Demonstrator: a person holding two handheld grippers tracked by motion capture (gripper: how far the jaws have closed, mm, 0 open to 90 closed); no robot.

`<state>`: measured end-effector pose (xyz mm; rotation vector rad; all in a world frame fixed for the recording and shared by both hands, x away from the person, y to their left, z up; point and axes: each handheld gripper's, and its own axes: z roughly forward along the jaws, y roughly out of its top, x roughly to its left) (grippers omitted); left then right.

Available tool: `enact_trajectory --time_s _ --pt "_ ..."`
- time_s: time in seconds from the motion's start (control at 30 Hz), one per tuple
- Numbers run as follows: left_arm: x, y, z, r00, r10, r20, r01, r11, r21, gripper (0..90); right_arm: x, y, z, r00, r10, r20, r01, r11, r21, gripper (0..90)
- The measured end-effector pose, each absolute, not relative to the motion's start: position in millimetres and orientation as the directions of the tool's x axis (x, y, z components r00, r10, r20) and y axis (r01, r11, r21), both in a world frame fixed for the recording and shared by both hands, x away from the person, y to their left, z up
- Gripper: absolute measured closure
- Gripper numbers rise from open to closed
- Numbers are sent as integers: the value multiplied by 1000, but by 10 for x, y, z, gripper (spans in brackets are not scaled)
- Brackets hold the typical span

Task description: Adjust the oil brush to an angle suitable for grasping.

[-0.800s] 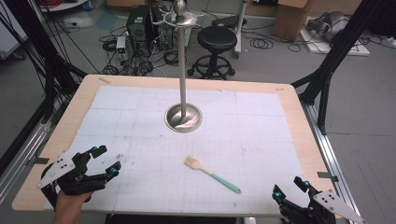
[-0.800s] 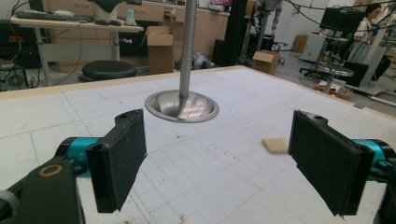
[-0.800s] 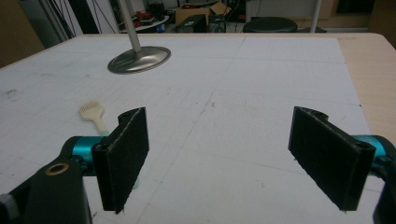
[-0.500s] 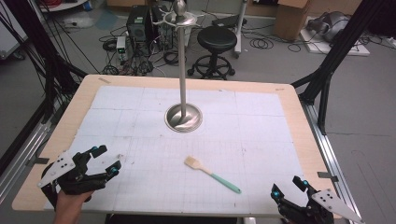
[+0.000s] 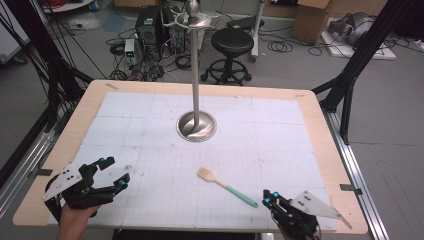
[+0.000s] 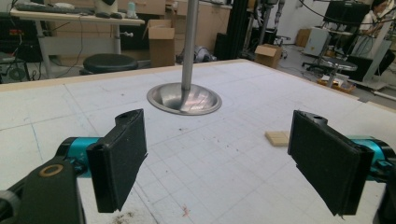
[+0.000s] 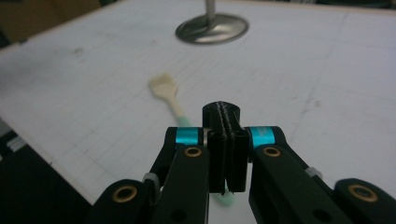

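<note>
We see our left tool spread wide, holding nothing; our right tool is pressed together, empty, near the green-handled wooden spatula.

Grey floor w/ cables, black stool, cardboard boxes, maybe a desk at back

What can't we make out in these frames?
- Spatula handle end: in the right gripper view the shut right gripper covers it.
- Spatula in the left gripper view: the handle lies behind the jaw on that view's right, so just the head shows.
- Stand top: cut off by the upper edge in both gripper views.
- Right gripper in the high view: its body runs off the bottom edge.
</note>
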<state>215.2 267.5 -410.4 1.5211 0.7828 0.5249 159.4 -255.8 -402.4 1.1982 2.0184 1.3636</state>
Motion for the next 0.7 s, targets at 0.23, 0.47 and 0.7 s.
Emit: enact_trajectory --time_s 0.23,0.47,0.7 --pt "2167 2658 -4111 667 735 -121 173 5 985 201 1804 -2144 -4267 -632 772 67 491 332 806 890" --pt "2175 2648 -4122 670 734 -115 178 -8 984 203 1928 -2016 -4365 -647 756 99 529 351 773 890" --pt "2178 2681 -4128 663 737 -128 183 6 983 205 1974 -1943 -4443 -646 761 63 554 410 725 891"
